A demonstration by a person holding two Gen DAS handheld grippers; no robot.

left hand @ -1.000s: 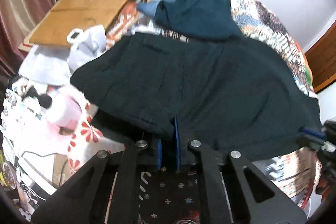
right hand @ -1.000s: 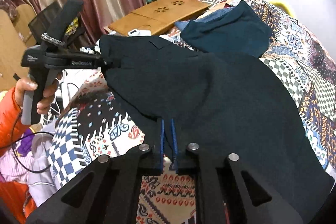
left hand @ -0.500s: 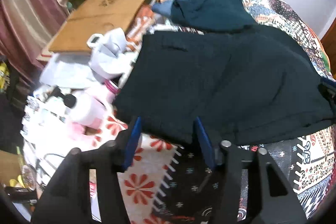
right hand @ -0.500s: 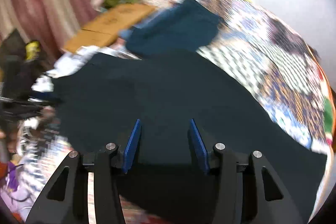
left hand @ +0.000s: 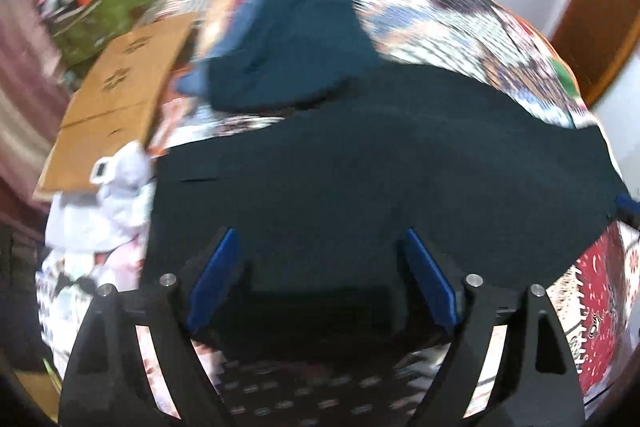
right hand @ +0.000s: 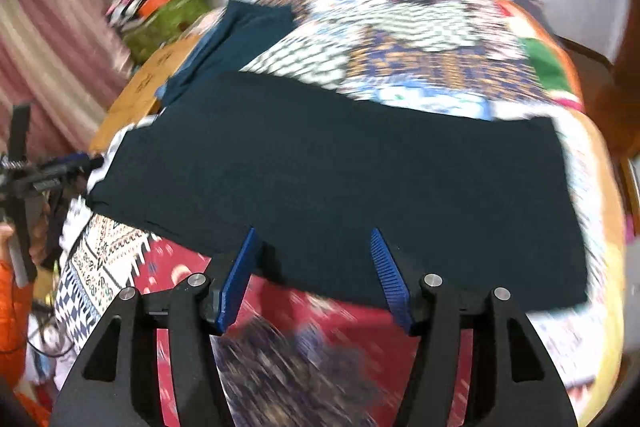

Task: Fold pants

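The dark pants lie spread flat across the patterned bedspread. They also show in the right wrist view. My left gripper is open and empty, its blue pads over the near left edge of the pants. My right gripper is open and empty, above the near edge of the pants. The left gripper also shows at the left rim of the right wrist view, and the tip of the right gripper shows at the right rim of the left wrist view. Both views are motion-blurred.
A folded teal garment lies beyond the pants. A brown cardboard sheet lies at the left, with white cloth and clutter beside it. A green bag stands by pink curtains. A wooden frame is at the right.
Both grippers have opened and let go of the pants, which now lie flat on the bed. Both grippers have pulled back and are moving, blurring the views.
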